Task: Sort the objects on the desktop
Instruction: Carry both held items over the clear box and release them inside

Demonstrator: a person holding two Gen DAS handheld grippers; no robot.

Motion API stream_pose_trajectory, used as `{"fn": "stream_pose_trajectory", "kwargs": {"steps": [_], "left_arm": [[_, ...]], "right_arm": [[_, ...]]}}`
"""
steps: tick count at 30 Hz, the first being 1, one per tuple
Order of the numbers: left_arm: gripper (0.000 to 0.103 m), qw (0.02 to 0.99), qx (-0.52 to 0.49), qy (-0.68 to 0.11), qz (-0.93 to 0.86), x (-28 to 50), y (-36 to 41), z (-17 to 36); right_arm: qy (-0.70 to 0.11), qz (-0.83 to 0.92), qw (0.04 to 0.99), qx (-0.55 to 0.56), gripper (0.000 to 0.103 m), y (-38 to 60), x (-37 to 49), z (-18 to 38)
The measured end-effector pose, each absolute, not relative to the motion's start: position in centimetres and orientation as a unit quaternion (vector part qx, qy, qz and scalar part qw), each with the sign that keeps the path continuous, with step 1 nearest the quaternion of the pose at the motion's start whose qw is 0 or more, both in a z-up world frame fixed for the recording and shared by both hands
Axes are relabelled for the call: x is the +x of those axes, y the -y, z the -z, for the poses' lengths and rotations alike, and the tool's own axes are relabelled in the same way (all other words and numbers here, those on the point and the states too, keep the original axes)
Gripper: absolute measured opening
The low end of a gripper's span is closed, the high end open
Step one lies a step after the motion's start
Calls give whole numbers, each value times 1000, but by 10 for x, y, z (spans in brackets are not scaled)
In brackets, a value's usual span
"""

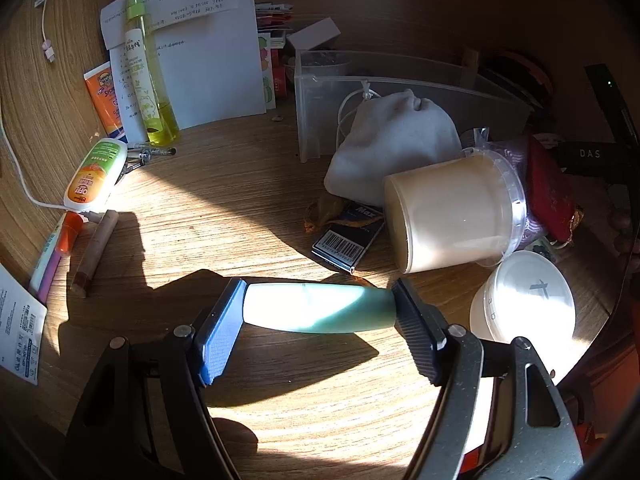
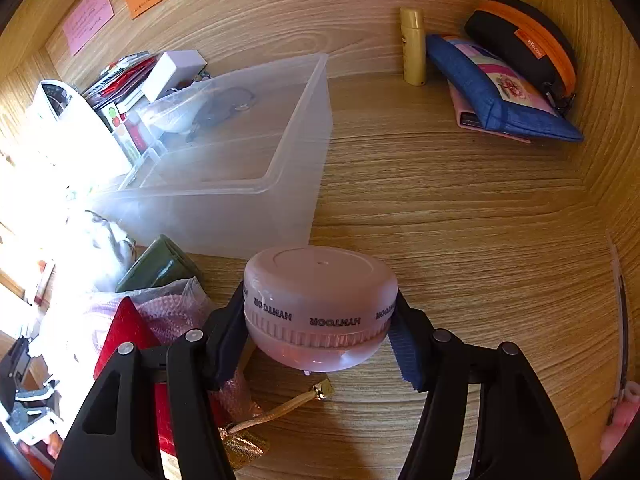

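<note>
1. Left wrist view: the left gripper [image 1: 320, 310] is clamped end to end on a pale green tube [image 1: 318, 307], held crosswise just above the wooden desk [image 1: 224, 184]. Only here: a tipped beige cup [image 1: 452, 216] and a white pouch [image 1: 394, 142], far right.
2. Right wrist view: the right gripper [image 2: 318, 330] squeezes a pink round jar [image 2: 320, 304] near the desk's front. Only this view shows inside the clear bin [image 2: 298, 120] and the blue pouch [image 2: 500, 92], far right.

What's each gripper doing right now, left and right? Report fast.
Left gripper: closed endwise on a pale green tube.
Right gripper: closed on a frosted pink jar, held upside down.
</note>
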State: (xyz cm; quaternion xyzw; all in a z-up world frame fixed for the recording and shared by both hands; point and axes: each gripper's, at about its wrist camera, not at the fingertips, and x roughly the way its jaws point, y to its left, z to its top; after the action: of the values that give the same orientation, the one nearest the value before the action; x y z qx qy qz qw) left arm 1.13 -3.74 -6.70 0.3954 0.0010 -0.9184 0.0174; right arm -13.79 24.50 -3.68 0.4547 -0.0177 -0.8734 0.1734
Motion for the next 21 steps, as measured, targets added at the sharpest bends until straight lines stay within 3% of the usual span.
{"fn": "stream_pose_trajectory", "kwargs": {"steps": [21], "left_arm": [[73, -7, 330, -38, 943, -38, 54, -26]], "right_arm": [[29, 905, 221, 363, 60, -254, -101, -42]]}}
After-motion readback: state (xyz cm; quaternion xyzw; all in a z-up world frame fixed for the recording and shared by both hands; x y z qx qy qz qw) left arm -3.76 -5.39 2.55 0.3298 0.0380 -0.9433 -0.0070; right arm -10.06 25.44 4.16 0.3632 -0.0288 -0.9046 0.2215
